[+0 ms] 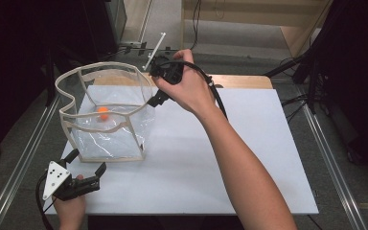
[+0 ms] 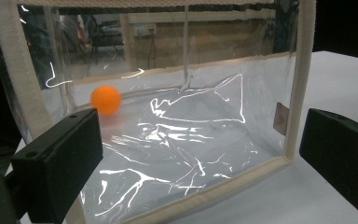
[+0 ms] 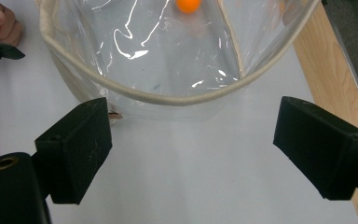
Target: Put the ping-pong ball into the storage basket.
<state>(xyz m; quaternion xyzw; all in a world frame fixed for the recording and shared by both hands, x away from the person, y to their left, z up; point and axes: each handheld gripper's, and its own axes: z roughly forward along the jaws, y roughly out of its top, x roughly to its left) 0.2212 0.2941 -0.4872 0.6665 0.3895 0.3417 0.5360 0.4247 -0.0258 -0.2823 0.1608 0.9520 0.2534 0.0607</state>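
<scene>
A: Entry, high view. Clear plastic bag (image 1: pixel 106 115) with cream fabric trim stands upright on the white board (image 1: pixel 220 158), toward its far left part. Mouth open upward, rim wavy.

B: Contents?

A: One orange ball (image 1: pixel 103 113) resting on the bag floor, toward the far side. In the left gripper view the ball (image 2: pixel 106 100) is seen through the near transparent wall, left of centre, above the left jaw.

B: Left gripper state?

A: Left gripper (image 1: pixel 87 165) sits low at the near left corner of the board, held by the left hand (image 1: pixel 69 208), pointing at the bag's near bottom edge. Jaws stand wide apart; nothing between the pads. The bag (image 2: pixel 177 121) is just ahead of the jaws, not touched as far as the frames show.

B: Right gripper?

A: Right gripper (image 1: pixel 155 98) is held by the right hand (image 1: pixel 187 88) above the bag's right rim, pointing down. Jaws spread wide and empty. In the right gripper view the trimmed rim (image 3: pixel 177 99) curves between and ahead of the two jaws, apart from both pads. The ball (image 3: pixel 188 4) shows at the top edge of that view, down inside the bag.

B: Surroundings?

A: Wooden tabletop (image 1: pixel 242 81) edge beyond the board.
</scene>
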